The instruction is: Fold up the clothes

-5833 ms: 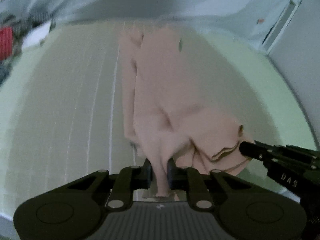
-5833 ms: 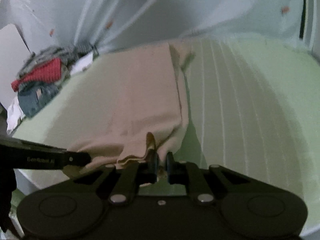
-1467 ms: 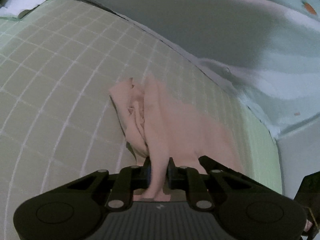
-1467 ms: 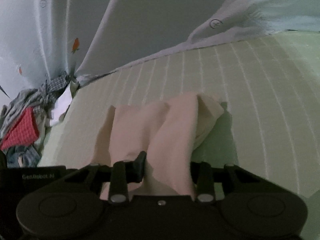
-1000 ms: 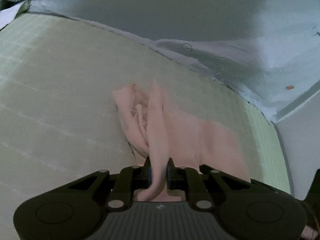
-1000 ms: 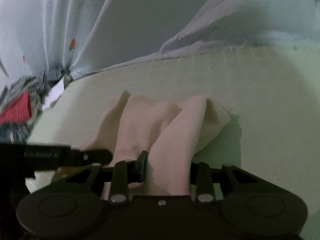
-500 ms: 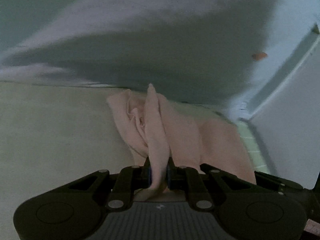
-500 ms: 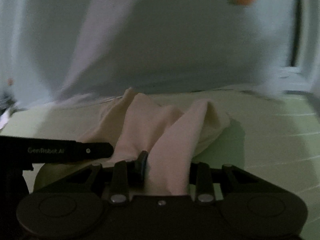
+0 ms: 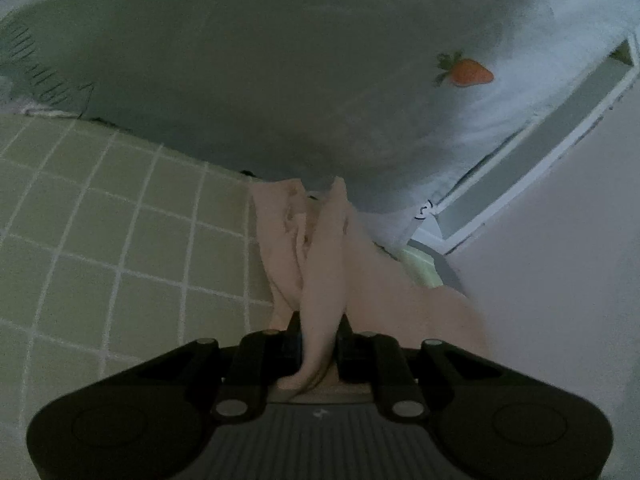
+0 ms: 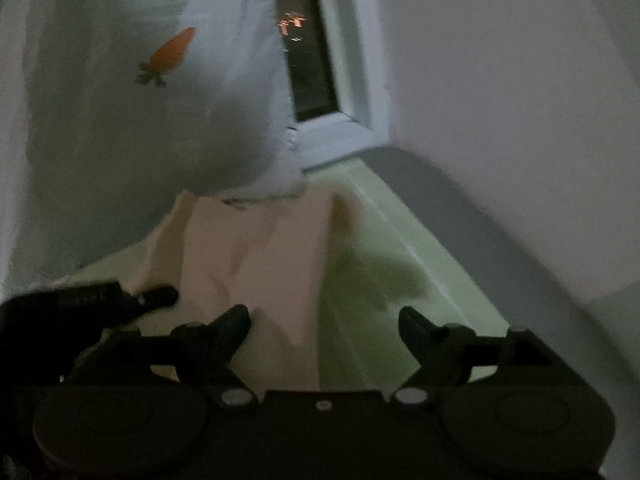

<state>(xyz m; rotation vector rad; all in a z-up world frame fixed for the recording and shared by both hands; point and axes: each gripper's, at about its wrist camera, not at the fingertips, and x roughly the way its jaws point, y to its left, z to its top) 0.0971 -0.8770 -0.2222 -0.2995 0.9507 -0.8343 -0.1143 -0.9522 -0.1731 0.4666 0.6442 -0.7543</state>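
My left tongs [image 9: 319,334] are pinching a raised ridge of the pink garment [image 9: 324,264], their two fingers closed tight on the cloth, which is rising between them and running forward in bunched folds. The garment is lying on the green checked sheet [image 9: 120,240] of the bed, its far end reaching the hanging pale curtain [image 9: 280,80], which is printed with an orange carrot [image 9: 466,72]. My right tongs [image 10: 325,322] are standing wide open and are holding nothing; in the right wrist view the garment [image 10: 260,256] is spreading flat on the sheet [image 10: 368,280] ahead of and beneath the left-hand finger [image 10: 232,322], while the right-hand finger is hovering over bare sheet. The left tongs [image 10: 156,298] are showing at the left edge of that view, their tip lying against the garment's near left edge. A window frame [image 10: 344,120] and a plain wall [image 10: 520,120] are bordering the bed on the right.
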